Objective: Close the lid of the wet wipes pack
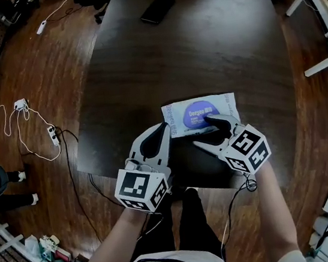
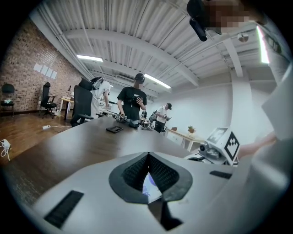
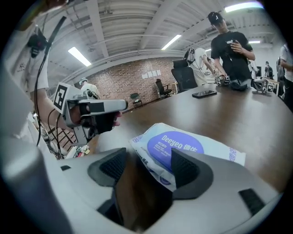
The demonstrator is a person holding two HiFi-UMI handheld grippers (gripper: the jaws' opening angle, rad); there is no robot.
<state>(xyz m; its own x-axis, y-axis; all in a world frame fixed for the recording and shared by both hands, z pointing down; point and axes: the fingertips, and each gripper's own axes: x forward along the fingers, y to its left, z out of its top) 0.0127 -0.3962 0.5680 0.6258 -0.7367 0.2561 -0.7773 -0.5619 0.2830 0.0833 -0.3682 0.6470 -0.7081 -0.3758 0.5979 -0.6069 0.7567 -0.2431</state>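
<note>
Sitting flat on the dark brown wooden table (image 1: pixel 200 43), close to its near edge and a bit right of the middle, is the white soft wet wipes pack (image 1: pixel 200 116). Its purple oval lid (image 3: pixel 183 144) has white print on it, and as far as I can see it's lying down flat against the top of the pack.

The left gripper (image 1: pixel 165 127) comes in from the near edge with its jaws brought together. They seem to be pinching the pack's left edge, since a sliver of white and purple shows between the pads in the left gripper view. The right gripper (image 1: pixel 203 131) has its jaws spread apart and straddles the pack's near edge. One jaw is over the lid, the other is off the pack above bare table, and neither is clamping anything.

Further out, a flat black phone (image 1: pixel 157 9) lies toward the far edge of the table, well apart from the pack. A person in a black t-shirt (image 2: pixel 132 103) stands at the far end. Off the left edge, white cables and a power strip (image 1: pixel 52 136) are on the wooden floor.
</note>
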